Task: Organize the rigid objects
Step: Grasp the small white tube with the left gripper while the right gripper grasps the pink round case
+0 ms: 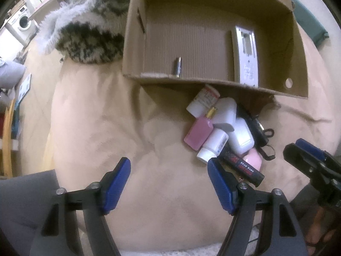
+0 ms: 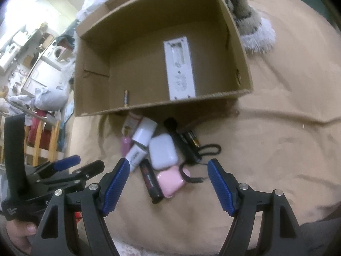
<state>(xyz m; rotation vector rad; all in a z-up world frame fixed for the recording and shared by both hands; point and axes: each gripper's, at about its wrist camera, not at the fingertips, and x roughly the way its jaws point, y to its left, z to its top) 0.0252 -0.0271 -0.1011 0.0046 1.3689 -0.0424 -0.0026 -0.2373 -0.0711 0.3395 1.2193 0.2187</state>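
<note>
A cardboard box stands on a beige cover and holds a silver-white panel and a small battery. Against its near wall lies a pile: white bottles, a pink bottle, a white case, a pink case, a black marker and a black torch. My left gripper hangs open left of the pile. Open too, my right gripper hovers over the pile's near end. Neither holds anything.
A shaggy patterned blanket lies beside the box. The beige cover spreads around the pile. A grey-clad leg is at lower left. Beyond the bed are a washing machine and wooden shelving.
</note>
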